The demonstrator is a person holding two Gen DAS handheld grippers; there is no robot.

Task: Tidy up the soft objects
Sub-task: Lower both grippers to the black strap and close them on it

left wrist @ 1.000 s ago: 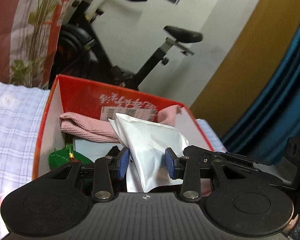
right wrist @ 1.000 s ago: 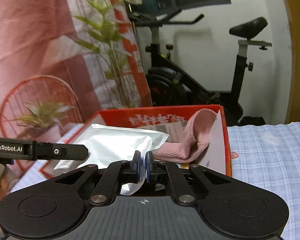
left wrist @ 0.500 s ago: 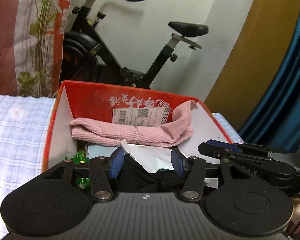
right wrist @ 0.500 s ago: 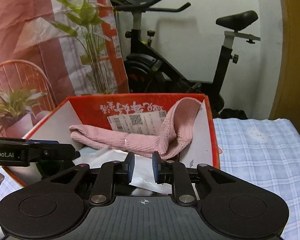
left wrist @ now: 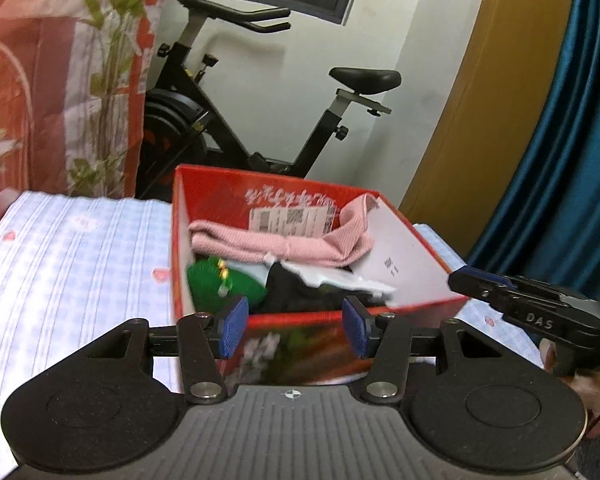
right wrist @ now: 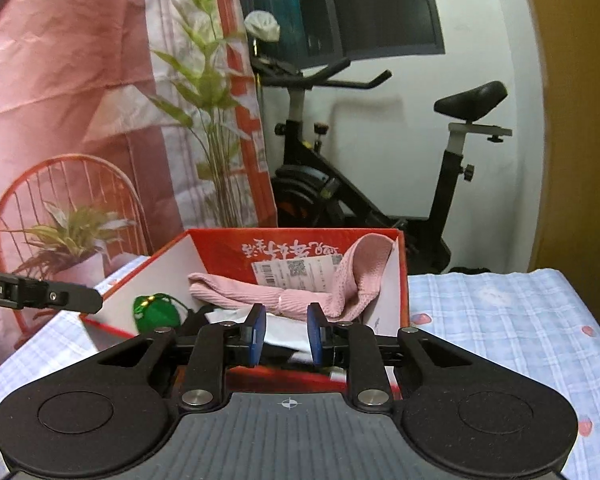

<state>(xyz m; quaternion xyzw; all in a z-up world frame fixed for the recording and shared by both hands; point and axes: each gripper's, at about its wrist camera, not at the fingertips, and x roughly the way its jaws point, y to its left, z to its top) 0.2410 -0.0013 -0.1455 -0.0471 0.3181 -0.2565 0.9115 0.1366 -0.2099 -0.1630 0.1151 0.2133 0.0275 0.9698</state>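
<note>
A red cardboard box stands on the checked sheet, holding a pink knit cloth, a green soft item, a black item and a white pouch. My left gripper hovers open just before the box's near wall, nothing between its blue pads. In the right wrist view the same box shows the pink cloth, green item and pouch. My right gripper has its jaws opening, narrow, with nothing gripped.
A black exercise bike stands behind the box against a white wall. The blue-checked sheet spreads left of the box and right of it. A teal curtain hangs at right, a plant-printed hanging at left.
Both grippers let go of the white pouch, which now lies in the box. Both have drawn back from the box, their jaws wider than before.
</note>
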